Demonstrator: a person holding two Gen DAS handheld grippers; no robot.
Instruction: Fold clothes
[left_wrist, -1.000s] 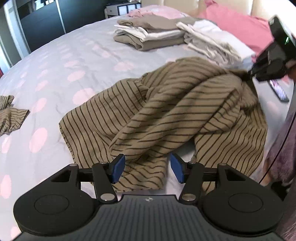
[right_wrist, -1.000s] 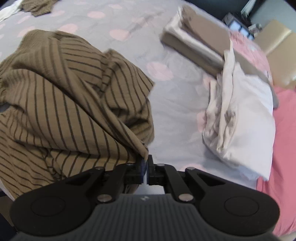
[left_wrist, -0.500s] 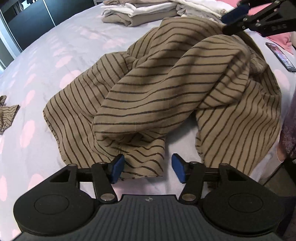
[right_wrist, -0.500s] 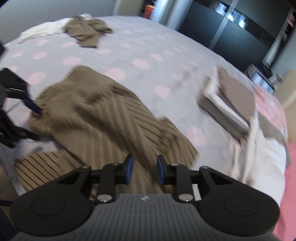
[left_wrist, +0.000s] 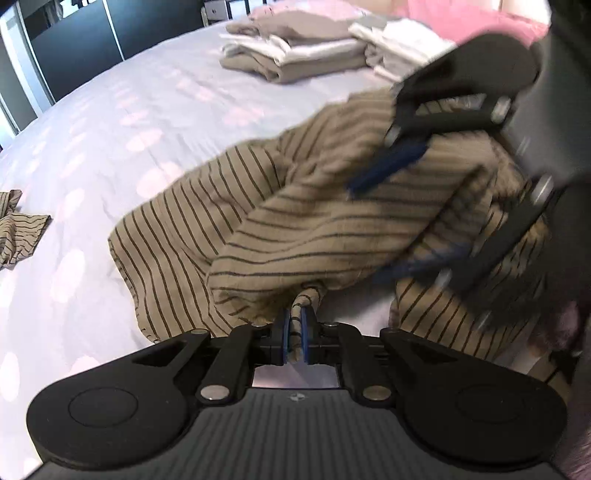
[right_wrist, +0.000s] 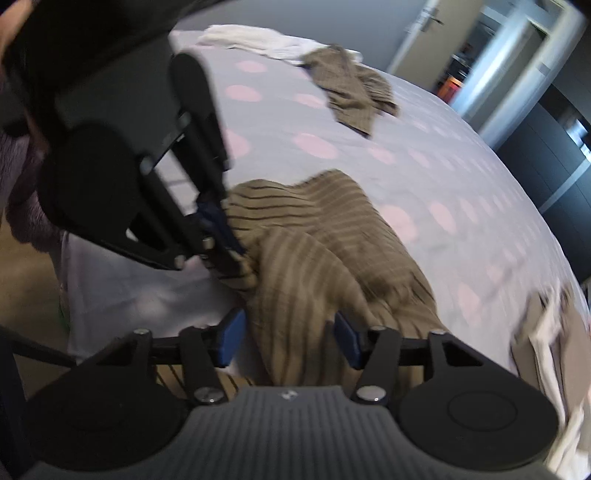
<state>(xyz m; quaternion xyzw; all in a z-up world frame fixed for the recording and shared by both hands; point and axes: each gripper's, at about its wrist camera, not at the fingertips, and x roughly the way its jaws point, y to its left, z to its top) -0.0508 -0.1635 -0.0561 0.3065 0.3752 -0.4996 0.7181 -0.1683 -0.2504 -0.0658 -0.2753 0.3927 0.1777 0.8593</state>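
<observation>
Between the left gripper (left_wrist: 294, 334) pads sits a bunched hem of the striped garment (left_wrist: 314, 221), pinched tight. Right gripper (right_wrist: 288, 341) jaws opening, cloth between them, unpressed, just beside the left. Garment runs away up the bed (left_wrist: 129, 110); far corners hidden, right view blurred.

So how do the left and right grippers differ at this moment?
The left gripper is shut on a bunched edge of the striped garment; the right gripper has its jaws apart and opening, cloth between them but not pinched. The left gripper looks sharp in its own view; the right gripper is blurred there. Both have blue pads and work the same garment.
</observation>
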